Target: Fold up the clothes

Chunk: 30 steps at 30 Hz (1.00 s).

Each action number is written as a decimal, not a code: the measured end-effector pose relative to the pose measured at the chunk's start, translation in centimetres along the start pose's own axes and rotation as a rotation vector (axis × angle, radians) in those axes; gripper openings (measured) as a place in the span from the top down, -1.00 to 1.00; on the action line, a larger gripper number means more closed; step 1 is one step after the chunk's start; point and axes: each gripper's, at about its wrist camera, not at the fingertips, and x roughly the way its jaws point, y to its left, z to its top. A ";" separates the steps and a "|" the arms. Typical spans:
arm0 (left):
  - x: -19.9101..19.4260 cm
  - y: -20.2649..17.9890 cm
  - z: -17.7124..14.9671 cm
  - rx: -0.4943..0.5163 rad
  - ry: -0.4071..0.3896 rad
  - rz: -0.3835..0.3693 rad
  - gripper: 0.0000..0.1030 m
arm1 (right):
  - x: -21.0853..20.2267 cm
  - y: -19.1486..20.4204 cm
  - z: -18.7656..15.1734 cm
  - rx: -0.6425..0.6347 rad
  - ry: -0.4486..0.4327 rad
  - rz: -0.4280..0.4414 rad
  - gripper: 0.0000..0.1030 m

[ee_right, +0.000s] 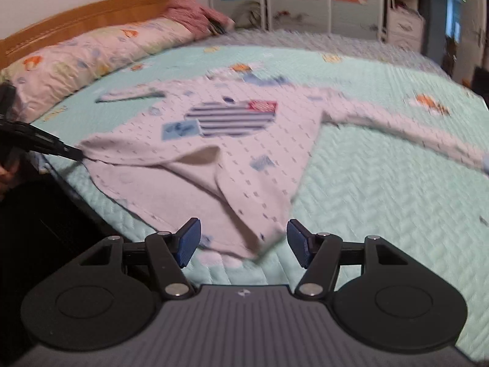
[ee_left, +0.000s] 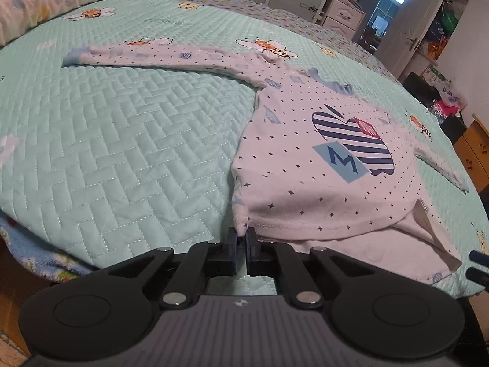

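A white long-sleeved shirt (ee_left: 305,159) with small dark dots and a striped apple print lies face up on the bed, both sleeves spread out. My left gripper (ee_left: 241,235) is shut on the hem's left corner, which rises slightly between the pads. In the right wrist view the shirt (ee_right: 244,140) is blurred, with its hem partly lifted so the inside shows. My right gripper (ee_right: 243,238) is open there, and the hem's other corner lies between its blue pads without being pressed. The left gripper (ee_right: 78,154) pinches the hem at the far left. The right gripper's fingertips (ee_left: 478,265) show at the left wrist view's right edge.
The bed carries a mint quilted cover (ee_left: 122,128) with bee prints. A long floral pillow (ee_right: 91,52) lies along the wooden headboard (ee_right: 85,15). White drawers (ee_left: 345,15), a door (ee_left: 406,24) and bags stand beyond the bed's far side. The bed's near edge runs just under both grippers.
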 end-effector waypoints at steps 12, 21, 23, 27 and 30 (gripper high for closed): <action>-1.6 1.2 0.7 -0.032 -0.008 0.009 0.93 | 3.1 0.4 -0.3 -0.028 0.066 -0.169 0.86; -0.2 5.2 0.2 -0.171 0.081 0.019 0.96 | 1.2 -1.0 -1.3 0.079 0.082 -0.163 0.93; -0.6 5.3 0.3 -0.170 0.082 -0.002 0.96 | 1.6 -1.3 -1.5 0.104 0.080 -0.165 0.90; -1.5 3.9 0.3 -0.153 0.096 -0.146 0.93 | 1.7 -1.5 -1.6 0.135 0.075 -0.178 0.58; -1.5 2.9 -0.1 -0.183 0.126 -0.281 0.79 | 1.2 -1.7 -1.6 0.130 0.092 -0.212 0.19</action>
